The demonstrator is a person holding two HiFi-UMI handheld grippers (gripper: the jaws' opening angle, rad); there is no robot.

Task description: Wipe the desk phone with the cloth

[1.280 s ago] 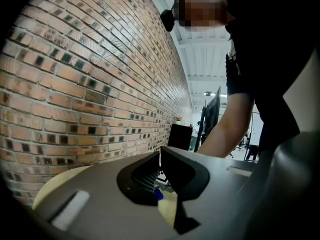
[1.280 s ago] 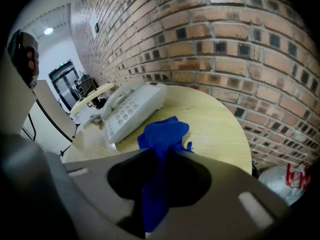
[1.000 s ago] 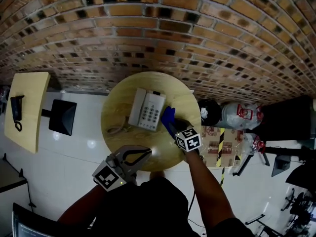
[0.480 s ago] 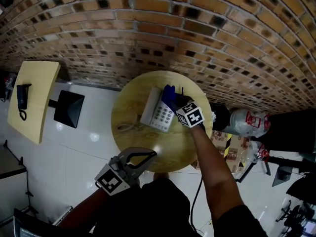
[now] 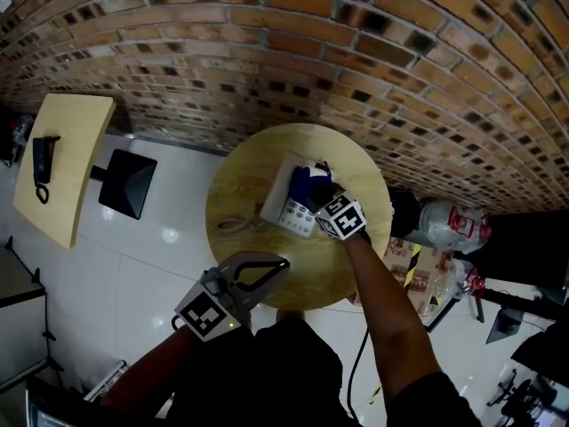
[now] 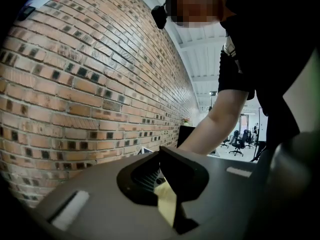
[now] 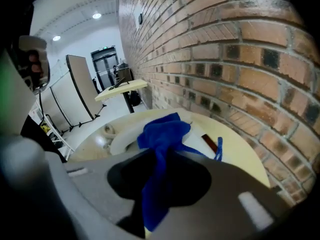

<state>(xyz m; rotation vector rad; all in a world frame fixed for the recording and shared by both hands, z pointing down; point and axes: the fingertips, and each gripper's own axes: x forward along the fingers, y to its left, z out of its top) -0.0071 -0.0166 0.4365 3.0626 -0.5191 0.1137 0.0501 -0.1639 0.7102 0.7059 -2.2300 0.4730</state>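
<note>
A round desk (image 5: 240,185) of pale wood with visible grain stands before a wall of rough red-brown brick (image 5: 267,60). Near its centre lies the desk phone (image 5: 286,210), a white plastic rectangle with a block of small keys; the print on them is too small to read. The cloth (image 5: 308,183), a soft deep-blue fabric, lies crumpled on the phone's end toward 1 o'clock. The right gripper (image 5: 322,194) is clenched on the cloth, and a fold hangs down between the jaws. The right gripper view shows the cloth (image 7: 160,134) bunched over the phone (image 7: 122,141), and a thin blue loop at 3 o'clock on the desk (image 7: 240,154), which the head view does not show. A curled pale cord (image 5: 233,225) lies at 9 o'clock from the phone. The left gripper (image 5: 271,272) hangs at the desk's 7 o'clock edge, its jaws closed together, grasping nothing. Both grippers carry cubes with black-and-white square patterns. At 9 o'clock in the head view stands a second desk (image 5: 62,194) with a black phone (image 5: 42,163).
</note>
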